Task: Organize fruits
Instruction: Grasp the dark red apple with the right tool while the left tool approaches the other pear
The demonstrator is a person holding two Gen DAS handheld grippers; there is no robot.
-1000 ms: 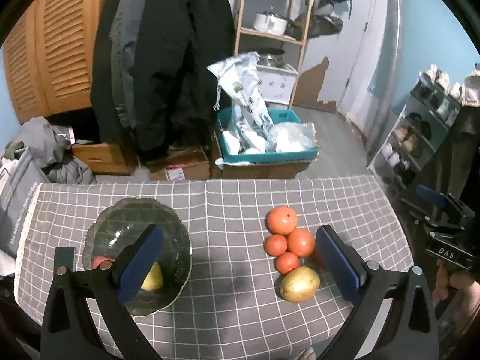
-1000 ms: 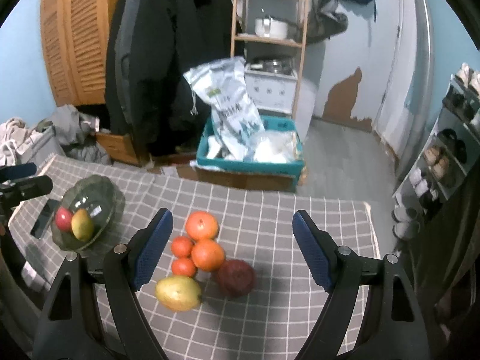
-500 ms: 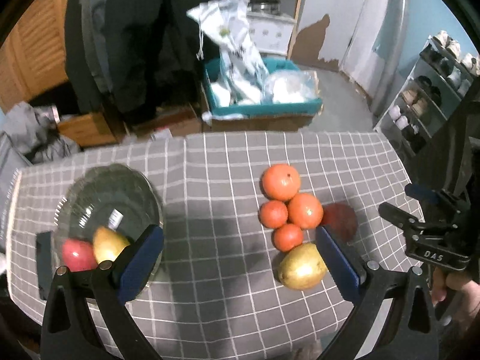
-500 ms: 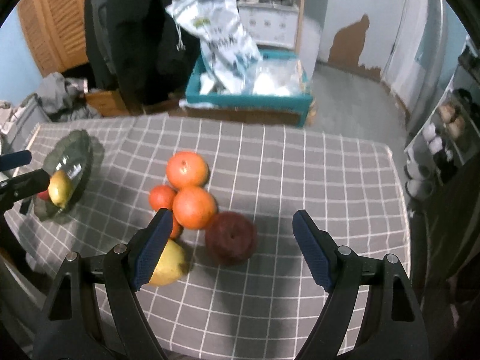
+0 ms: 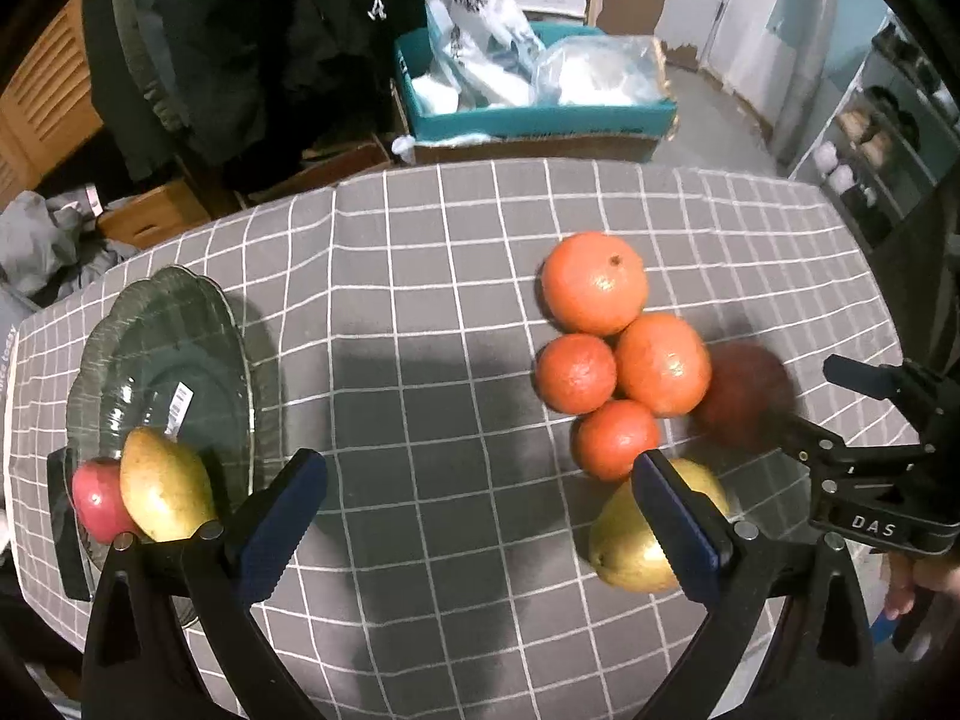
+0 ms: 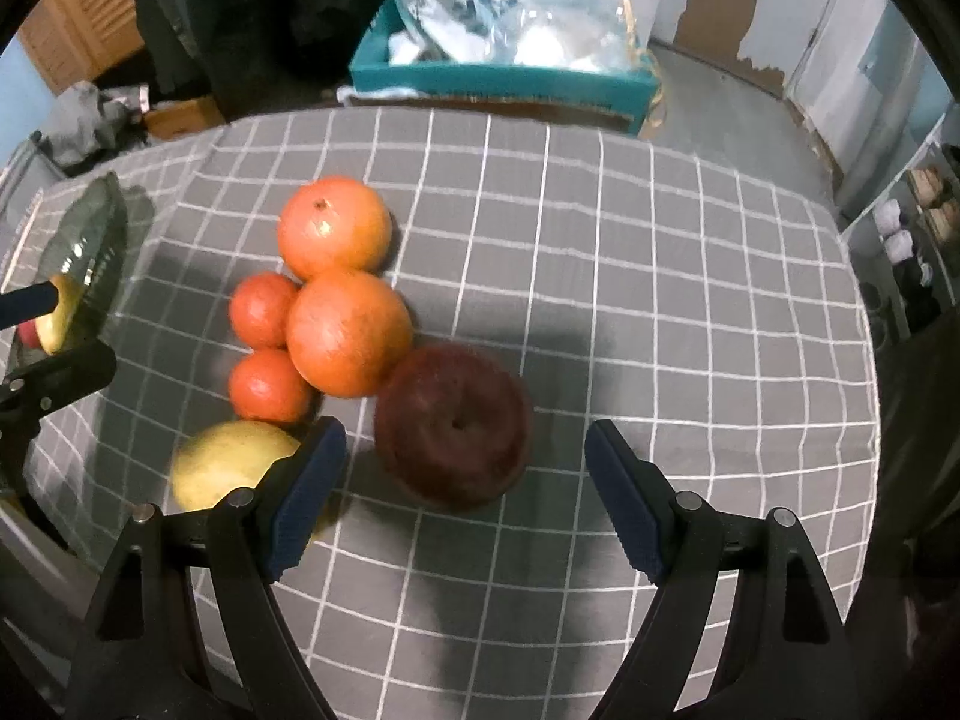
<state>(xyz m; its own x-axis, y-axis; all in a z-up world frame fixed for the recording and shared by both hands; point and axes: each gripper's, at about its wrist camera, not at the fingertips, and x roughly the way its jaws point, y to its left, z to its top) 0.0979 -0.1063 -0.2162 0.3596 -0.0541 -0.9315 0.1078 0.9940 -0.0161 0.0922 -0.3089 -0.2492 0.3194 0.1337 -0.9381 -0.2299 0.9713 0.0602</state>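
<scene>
Grey cloth: a grey checked tablecloth (image 6: 660, 276) covered the table, and all the fruit sat on it.
Glass bowl: a clear glass bowl (image 5: 168, 324) stood at the left side of the table. It looked like the place where the fruit was meant to go.
Fruit in bowl: a yellow pear (image 5: 162, 492) and a red apple (image 5: 99, 501) lay in it, touching each other.
Fruit pile: four oranges (image 6: 348, 342) sat bunched together, two big and two small. A dark red apple (image 6: 453, 426) touched the nearer big orange. A second yellow pear (image 6: 231, 465) lay just beside the small oranges.
Why bunched: I think the pile was the fruit waiting to be sorted, so most of the job was not done yet.
Right gripper: the right gripper (image 6: 465, 501) pointed down at the table with its jaws wide apart and nothing in them.
Apple and fingers: the dark red apple sat just ahead of the gap, a bit nearer the left finger (image 6: 306, 498) than the right one. No pad touched it.
Left gripper: the left gripper (image 5: 480, 531) also had its jaws wide and held nothing. It hung over bare cloth between the bowl and the pile.
Pear and fingers: the second pear lay partly behind the left gripper's right finger (image 5: 675, 531), outside the gap.
My guess: the right gripper was lined up for the dark apple, since that fruit was closest to its jaws.
</scene>
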